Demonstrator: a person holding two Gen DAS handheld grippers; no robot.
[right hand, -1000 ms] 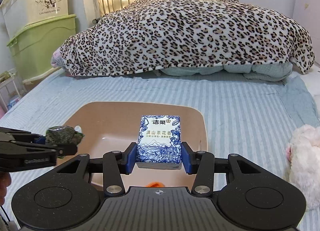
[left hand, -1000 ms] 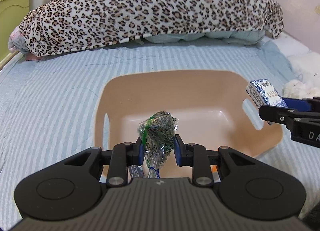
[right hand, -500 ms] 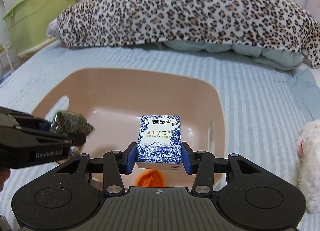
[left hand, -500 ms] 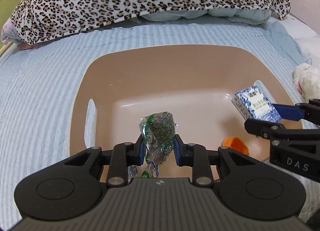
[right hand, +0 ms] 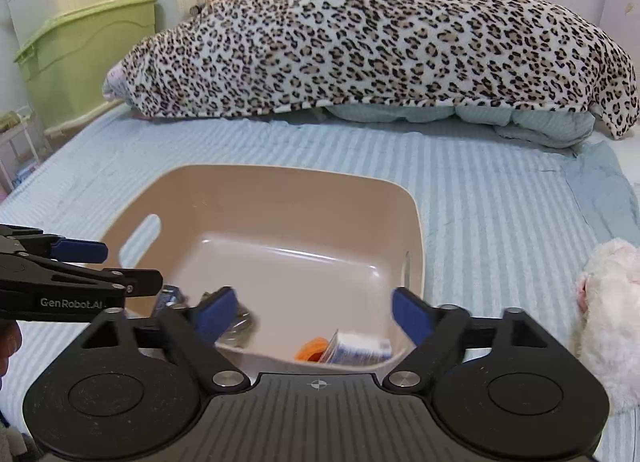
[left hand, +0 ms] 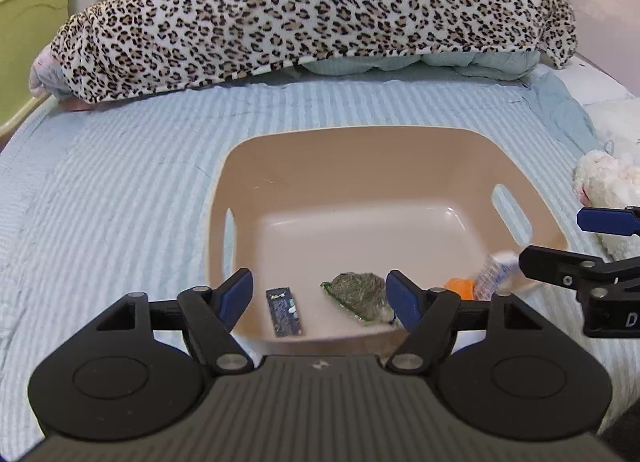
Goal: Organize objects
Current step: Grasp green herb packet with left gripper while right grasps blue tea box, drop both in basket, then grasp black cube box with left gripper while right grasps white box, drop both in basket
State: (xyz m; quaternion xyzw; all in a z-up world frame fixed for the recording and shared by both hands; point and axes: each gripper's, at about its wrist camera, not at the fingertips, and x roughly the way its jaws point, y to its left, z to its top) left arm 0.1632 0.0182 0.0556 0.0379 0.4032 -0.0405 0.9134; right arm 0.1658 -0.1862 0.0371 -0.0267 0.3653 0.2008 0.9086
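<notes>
a basin [left hand: 400, 142] is set on the bed [left hand: 120, 182], in front of a heaped blanket [left hand: 320, 10]. inside, near the front wall, a flat packet [left hand: 285, 312] is found leftmost, a wrapped bundle [left hand: 358, 294] to its right, then a round piece [left hand: 459, 287] and a carton [right hand: 356, 348]. a plush toy [right hand: 608, 314] is placed right of the basin.

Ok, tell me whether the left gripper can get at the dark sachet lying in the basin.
Probably yes. The left gripper is open above the basin's near edge, and the dark sachet lies flat on the floor between its fingers, uncovered. The green packet lies beside it, apart. Lying flat may make pinching awkward.
</notes>
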